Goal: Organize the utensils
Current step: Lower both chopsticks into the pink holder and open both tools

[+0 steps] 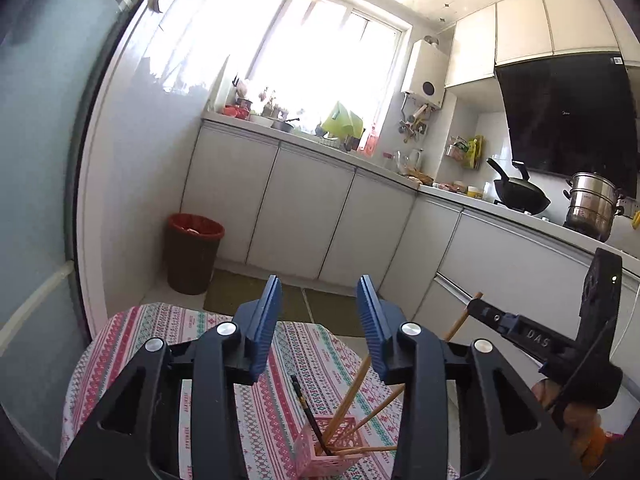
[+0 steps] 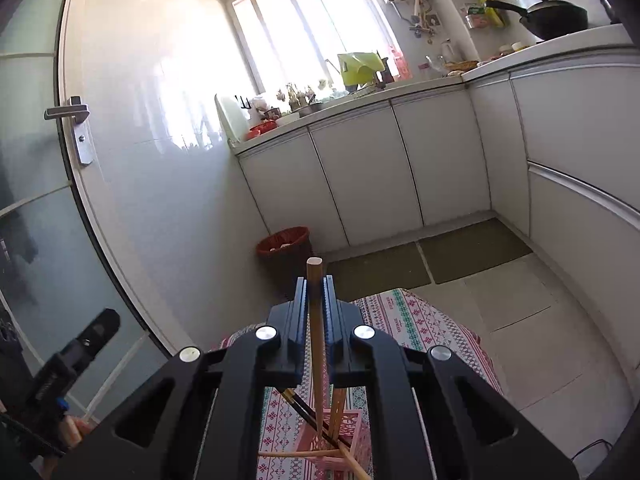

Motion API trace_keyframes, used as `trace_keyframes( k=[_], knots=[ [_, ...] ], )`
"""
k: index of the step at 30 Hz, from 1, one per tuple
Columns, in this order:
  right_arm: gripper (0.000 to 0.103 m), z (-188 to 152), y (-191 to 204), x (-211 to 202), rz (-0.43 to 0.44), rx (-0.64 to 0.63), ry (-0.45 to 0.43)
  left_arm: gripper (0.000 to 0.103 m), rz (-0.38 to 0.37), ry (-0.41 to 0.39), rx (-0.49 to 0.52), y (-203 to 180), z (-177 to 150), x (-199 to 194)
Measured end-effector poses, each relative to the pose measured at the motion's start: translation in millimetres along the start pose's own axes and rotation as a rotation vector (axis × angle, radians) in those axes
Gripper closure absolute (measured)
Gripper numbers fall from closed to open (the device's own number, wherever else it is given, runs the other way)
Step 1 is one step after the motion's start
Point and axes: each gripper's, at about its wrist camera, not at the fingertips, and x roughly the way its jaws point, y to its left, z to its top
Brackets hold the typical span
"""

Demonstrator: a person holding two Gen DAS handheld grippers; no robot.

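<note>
A small pink slotted basket (image 1: pixel 334 446) stands on the patterned tablecloth (image 1: pixel 132 344) and holds several wooden chopsticks and one dark chopstick (image 1: pixel 308 412). My left gripper (image 1: pixel 318 320) is open and empty, above the basket. My right gripper (image 2: pixel 317 296) is shut on a wooden chopstick (image 2: pixel 316 340) whose lower end is in the pink basket (image 2: pixel 354 432). The right gripper also shows at the right of the left wrist view (image 1: pixel 480 310), pinching that chopstick.
The small table sits in a kitchen. A red waste bin (image 1: pixel 192 252) stands on the floor beyond it, by white cabinets (image 1: pixel 304 208). A counter with a wok (image 1: pixel 520 196) and steel pot (image 1: pixel 592 208) runs along the right. A glass door (image 2: pixel 36 200) is on the left.
</note>
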Motion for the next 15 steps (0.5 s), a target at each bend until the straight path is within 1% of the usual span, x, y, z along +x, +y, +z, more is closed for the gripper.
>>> trace_keyframes(
  k=[1, 2, 3, 5, 7, 9, 11, 13, 15],
  knots=[
    [0.095, -5, 2, 6, 0.005, -0.013, 0.0, 0.055, 0.016, 0.0, 0.01, 0, -1, 0],
    [0.095, -10, 5, 12, 0.005, -0.032, 0.006, 0.049, 0.031, 0.008, 0.017, 1, -4, 1],
    [0.094, -14, 7, 18, 0.003, -0.041, 0.019, 0.048, 0.038, 0.02, 0.017, 2, -7, 2],
    [0.089, -20, 9, 23, -0.006, -0.031, 0.044, 0.048, 0.04, 0.046, 0.025, 3, -9, 3],
    [0.087, -22, 12, 19, -0.011, -0.028, 0.049, 0.049, 0.055, 0.046, 0.051, 0, -8, 1],
    [0.087, -20, 18, 8, -0.01, -0.048, 0.041, 0.048, 0.054, 0.041, 0.065, -5, -5, -5],
    [0.085, -17, 26, -6, -0.014, -0.078, 0.027, 0.048, 0.066, 0.044, 0.079, -11, -2, -11],
    [0.073, -17, 32, -23, -0.023, -0.102, 0.016, 0.048, 0.071, 0.055, 0.092, -18, -2, -15],
    [0.072, -20, 36, -39, -0.036, -0.122, 0.006, 0.042, 0.087, 0.071, 0.104, -25, -5, -20]
  ],
)
